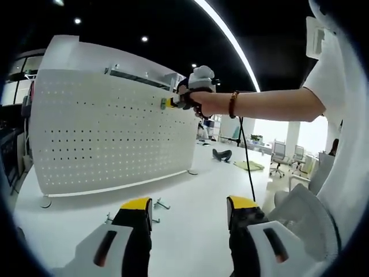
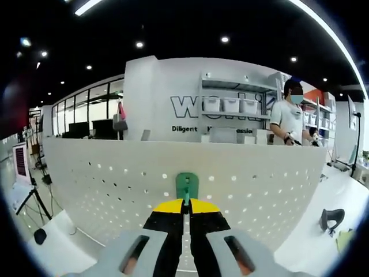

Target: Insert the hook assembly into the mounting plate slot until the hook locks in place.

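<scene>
A white pegboard mounting plate (image 1: pixel 109 133) stands upright on the white table. In the left gripper view my right gripper (image 1: pixel 171 103), held in a person's hand, is pressed up against the plate's upper right part. In the right gripper view my right gripper (image 2: pixel 185 208) is shut on a green hook assembly (image 2: pixel 187 186), whose tip is against the perforated plate (image 2: pixel 253 190); whether it sits in a slot is hidden. My left gripper (image 1: pixel 189 206) hangs open low over the table in front of the plate, nothing between its yellow-tipped jaws.
Loose metal hooks (image 1: pixel 159 204) lie on the table (image 1: pixel 190 190) just ahead of my left gripper. The person's bare forearm (image 1: pixel 265 105) crosses above. A black object (image 2: pixel 331 220) lies on the table to the right. Another person (image 2: pixel 290 120) stands behind the plate by shelves.
</scene>
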Demonstrator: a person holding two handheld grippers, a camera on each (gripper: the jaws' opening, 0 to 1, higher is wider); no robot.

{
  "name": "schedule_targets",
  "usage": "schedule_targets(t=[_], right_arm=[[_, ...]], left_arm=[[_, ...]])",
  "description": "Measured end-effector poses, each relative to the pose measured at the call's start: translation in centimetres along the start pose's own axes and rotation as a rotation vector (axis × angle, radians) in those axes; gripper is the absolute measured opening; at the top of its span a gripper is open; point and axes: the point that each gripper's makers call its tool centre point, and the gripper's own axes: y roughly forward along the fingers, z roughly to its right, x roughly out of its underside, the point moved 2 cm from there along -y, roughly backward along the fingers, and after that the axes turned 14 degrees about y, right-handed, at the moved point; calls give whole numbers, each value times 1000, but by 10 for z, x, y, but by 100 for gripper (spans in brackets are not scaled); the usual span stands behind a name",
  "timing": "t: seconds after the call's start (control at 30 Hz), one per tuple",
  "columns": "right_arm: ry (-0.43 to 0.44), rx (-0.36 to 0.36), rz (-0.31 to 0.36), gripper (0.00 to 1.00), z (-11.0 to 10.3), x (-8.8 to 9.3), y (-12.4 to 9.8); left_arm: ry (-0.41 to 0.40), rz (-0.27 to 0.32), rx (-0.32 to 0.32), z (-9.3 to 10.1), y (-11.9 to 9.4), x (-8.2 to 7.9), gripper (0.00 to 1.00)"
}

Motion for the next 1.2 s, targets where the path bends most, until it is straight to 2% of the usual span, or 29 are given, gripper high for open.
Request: schedule_targets(t=[0.17, 0.27, 0.4, 0.7, 0.83, 1.0, 1.13, 1.2], right_arm=[[-16, -34, -9, 3, -2, 2, 0], [-8, -66, 5, 8, -5, 3, 1], [-10, -58, 1, 11, -4, 8, -1], [-7, -90, -4, 11, -10, 15, -9], [-1, -106, -6, 11, -12, 18, -15], [8, -133, -9, 12, -16, 26, -25], [21, -154, -10, 12, -20, 35, -34], [30, -173, -16, 12, -23, 41, -39]], left_arm=[[0, -2, -6, 1, -1, 0, 54], [-8, -2, -9, 1, -2, 1, 54], [-4, -7, -7, 2, -3, 1, 54], [7, -13, -7, 4, -3, 0, 54], [25, -7, 0, 7, -3, -7, 54], [40, -40, 10, 8, -1, -4, 53], [33, -41, 4, 8, -2, -6, 52], [50, -70, -1, 7, -3, -4, 52]])
